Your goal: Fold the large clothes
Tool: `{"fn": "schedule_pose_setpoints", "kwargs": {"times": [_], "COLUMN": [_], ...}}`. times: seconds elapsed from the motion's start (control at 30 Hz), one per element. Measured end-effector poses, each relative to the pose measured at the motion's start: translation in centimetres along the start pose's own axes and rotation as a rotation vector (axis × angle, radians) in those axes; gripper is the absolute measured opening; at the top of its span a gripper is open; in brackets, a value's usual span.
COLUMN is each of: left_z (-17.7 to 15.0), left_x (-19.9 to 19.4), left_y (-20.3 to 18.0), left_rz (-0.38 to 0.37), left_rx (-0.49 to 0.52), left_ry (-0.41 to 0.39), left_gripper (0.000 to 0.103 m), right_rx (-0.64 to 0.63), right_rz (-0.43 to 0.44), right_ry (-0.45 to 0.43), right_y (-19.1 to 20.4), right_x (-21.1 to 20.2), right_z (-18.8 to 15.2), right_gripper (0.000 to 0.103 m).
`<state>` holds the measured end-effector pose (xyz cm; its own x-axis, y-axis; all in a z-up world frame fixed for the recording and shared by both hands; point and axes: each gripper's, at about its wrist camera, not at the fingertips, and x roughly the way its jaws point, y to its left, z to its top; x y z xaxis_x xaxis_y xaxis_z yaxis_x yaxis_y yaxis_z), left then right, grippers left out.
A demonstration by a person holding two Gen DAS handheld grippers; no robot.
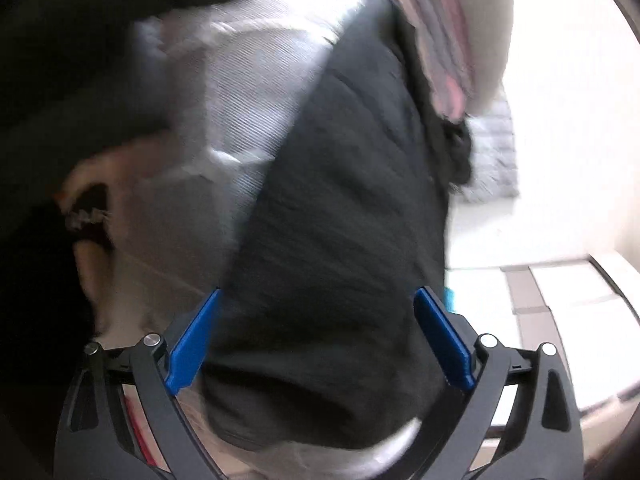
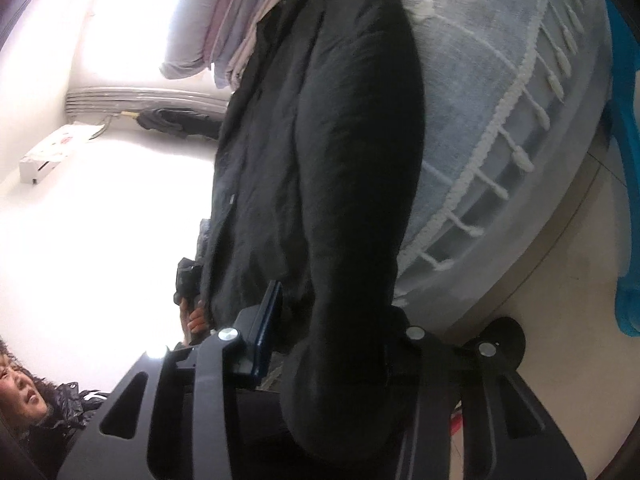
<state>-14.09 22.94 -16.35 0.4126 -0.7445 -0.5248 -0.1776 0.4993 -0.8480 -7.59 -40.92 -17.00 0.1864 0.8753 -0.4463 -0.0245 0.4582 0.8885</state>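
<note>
Hanging slack between both tools, the black coat (image 2: 320,168) is drooping over the bed (image 2: 500,92), thick, soft and fairly heavy by the look of it. The left hand-held gripper (image 1: 316,332) is standing wide with cloth bunched between its fingers; the right hand-held gripper (image 2: 332,340) is seemingly pinching a fat fold, best taken at seams

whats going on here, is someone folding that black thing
A person with a gripper in each hand is handling a large black garment over a bed with a blue fringed blanket. The left gripper stands wide open around the cloth. The right gripper also straddles it; whether it clamps is unclear.
</note>
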Motion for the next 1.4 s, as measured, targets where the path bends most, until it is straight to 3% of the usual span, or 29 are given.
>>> {"fn": "schedule_pose_setpoints", "kwargs": {"times": [0.07,0.13,0.17,0.23,0.3,0.37,0.4,0.47,0.6,0.97,1.17,1.4], "left_z": [-0.4,-0.9,-1.0,-1.1,-1.2,-1.3,-1.4,-1.2,-0.9,-0.5,-1.7,-5.0], "left_x": [0.2,0.2,0.3,0.3,-0.1,-0.3,-0.5,-1.0,-1.9,-4.9,-8.4,-11.8], "left_y": [-1.2,-2.0,-2.2,-2.4,-2.6,-3.1,-3.6,-4.5,-6.1,-10.9,-14.1,-14.4], "left_rz": [0.005,0.059,0.098,0.140,0.149,0.155,0.162,0.179,0.204,0.106,0.063,0.052], "left_rx": [0.053,0.092,0.105,0.110,0.108,0.111,0.121,0.150,0.171,0.189,0.247,0.265], "left_ry": [0.015,0.018,0.026,0.037,0.034,0.030,0.025,0.020,0.002,-0.057,-0.097,-0.085], "left_gripper": [0.091,0.085,0.073,0.064,0.045,0.032,0.024,0.016,0.012,0.009,0.004,0.004], "right_rx": [0.014,0.029,0.041,0.068,0.055,0.032,0.016,0.002,-0.043,-0.128,-0.171,-0.206], "right_rz": [0.005,0.006,-0.002,-0.028,-0.024,-0.020,-0.036,-0.050,-0.059,0.095,0.158,0.169], "right_ry": [0.000,0.005,0.008,0.020,0.037,0.028,0.020,0.007,-0.047,-0.226,-0.273,-0.287], "right_y": [-0.2,-0.3,-0.5,-1.4,-1.5,-1.1,-0.8,-0.4,1.5,10.0,13.0,15.6], "right_x": [0.1,0.6,0.8,1.0,1.4,1.4,1.4,1.1,-0.4,-3.1,-5.3,-7.6], "right_z": [0.1,0.3,0.3,0.5,0.5,0.4,0.4,0.4,0.3,1.3,-0.8,-4.6], "right_gripper": [0.048,0.058,0.060,0.060,0.059,0.042,0.041,0.020,0.014,0.012,0.012,0.012]}}
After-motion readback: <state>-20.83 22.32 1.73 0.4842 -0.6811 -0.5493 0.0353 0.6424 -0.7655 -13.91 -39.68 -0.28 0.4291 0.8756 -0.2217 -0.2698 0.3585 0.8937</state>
